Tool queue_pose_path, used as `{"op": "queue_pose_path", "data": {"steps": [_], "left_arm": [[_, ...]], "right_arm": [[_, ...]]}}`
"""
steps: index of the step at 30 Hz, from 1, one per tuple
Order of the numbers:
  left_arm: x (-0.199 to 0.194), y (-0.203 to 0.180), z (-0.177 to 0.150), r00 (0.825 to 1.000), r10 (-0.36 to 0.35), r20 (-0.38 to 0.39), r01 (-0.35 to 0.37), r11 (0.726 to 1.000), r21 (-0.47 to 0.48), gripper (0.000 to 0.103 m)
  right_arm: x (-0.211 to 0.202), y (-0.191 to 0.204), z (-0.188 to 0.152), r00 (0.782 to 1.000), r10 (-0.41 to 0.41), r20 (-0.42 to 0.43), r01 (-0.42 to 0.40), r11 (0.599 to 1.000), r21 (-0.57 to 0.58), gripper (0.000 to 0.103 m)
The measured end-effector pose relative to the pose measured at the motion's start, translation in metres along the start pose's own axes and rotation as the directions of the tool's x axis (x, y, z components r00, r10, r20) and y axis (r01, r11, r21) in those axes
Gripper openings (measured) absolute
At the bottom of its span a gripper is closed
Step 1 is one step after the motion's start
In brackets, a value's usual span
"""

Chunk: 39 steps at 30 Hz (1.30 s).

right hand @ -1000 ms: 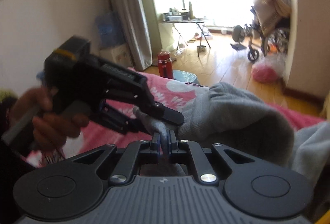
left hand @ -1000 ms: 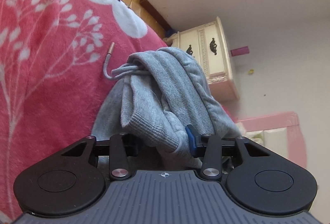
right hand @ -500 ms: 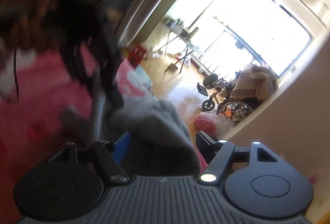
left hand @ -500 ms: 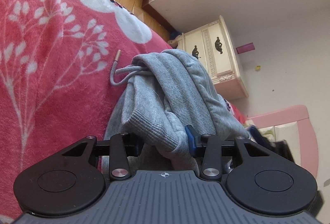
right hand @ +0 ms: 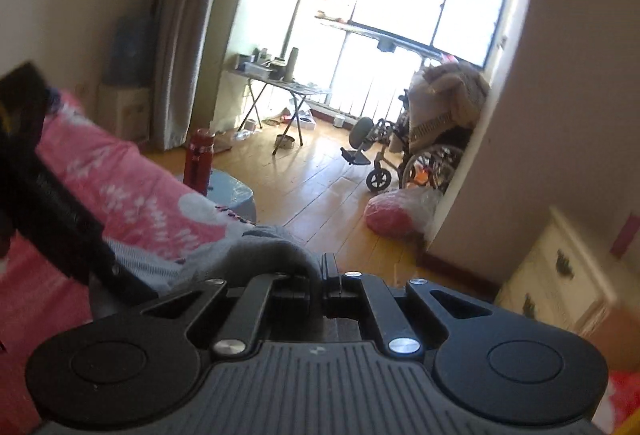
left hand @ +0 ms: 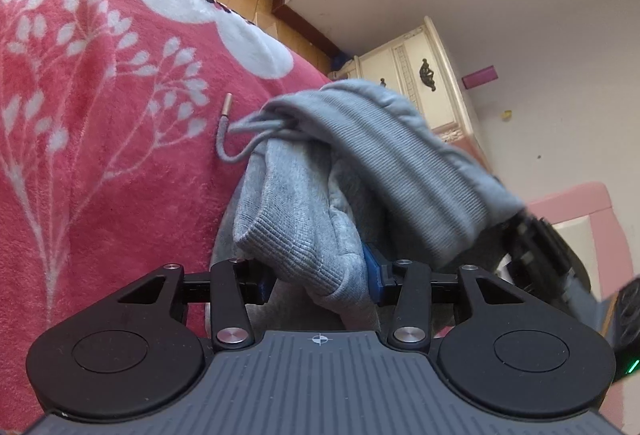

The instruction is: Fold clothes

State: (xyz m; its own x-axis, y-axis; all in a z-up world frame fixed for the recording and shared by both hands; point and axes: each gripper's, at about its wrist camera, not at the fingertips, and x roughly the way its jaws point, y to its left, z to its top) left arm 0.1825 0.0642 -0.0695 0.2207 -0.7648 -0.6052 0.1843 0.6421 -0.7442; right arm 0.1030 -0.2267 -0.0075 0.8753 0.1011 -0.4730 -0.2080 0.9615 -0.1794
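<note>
Left gripper (left hand: 318, 277) is holding its jaws partly apart, clamping a grey ribbed knit garment (left hand: 360, 171); right gripper (right hand: 316, 281) is pinching the garment's fold, jaws nearly together.

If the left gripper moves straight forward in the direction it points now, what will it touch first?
Most likely the bunched grey garment: the left gripper already has that cloth between its fingers, and more of it is piled directly ahead. Depth is unclear.
</note>
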Motion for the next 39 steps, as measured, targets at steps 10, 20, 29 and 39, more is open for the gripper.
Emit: {"op": "queue_pose_path", "data": {"steps": [10, 20, 29, 39], "left_arm": [[-0.006, -0.024, -0.009, 0.993, 0.091, 0.074, -0.104, 0.977, 0.188, 0.035], [-0.039, -0.041, -0.013, 0.985, 0.088, 0.149, -0.135, 0.931, 0.339, 0.033], [-0.070, -0.033, -0.011, 0.978, 0.072, 0.193, -0.133, 0.936, 0.327, 0.032], [-0.112, -0.020, -0.015, 0.959, 0.106, 0.262, -0.193, 0.922, 0.335, 0.031]], "right_arm": [[-0.019, -0.026, 0.001, 0.999, 0.041, 0.022, -0.044, 0.991, 0.128, 0.003], [-0.040, -0.037, 0.028, 0.995, 0.023, 0.098, -0.041, 0.981, 0.190, 0.003], [-0.045, -0.024, 0.049, 0.988, 0.052, 0.146, -0.078, 0.980, 0.181, 0.003], [-0.038, -0.003, 0.075, 0.976, 0.125, 0.179, -0.152, 0.977, 0.148, 0.003]]}}
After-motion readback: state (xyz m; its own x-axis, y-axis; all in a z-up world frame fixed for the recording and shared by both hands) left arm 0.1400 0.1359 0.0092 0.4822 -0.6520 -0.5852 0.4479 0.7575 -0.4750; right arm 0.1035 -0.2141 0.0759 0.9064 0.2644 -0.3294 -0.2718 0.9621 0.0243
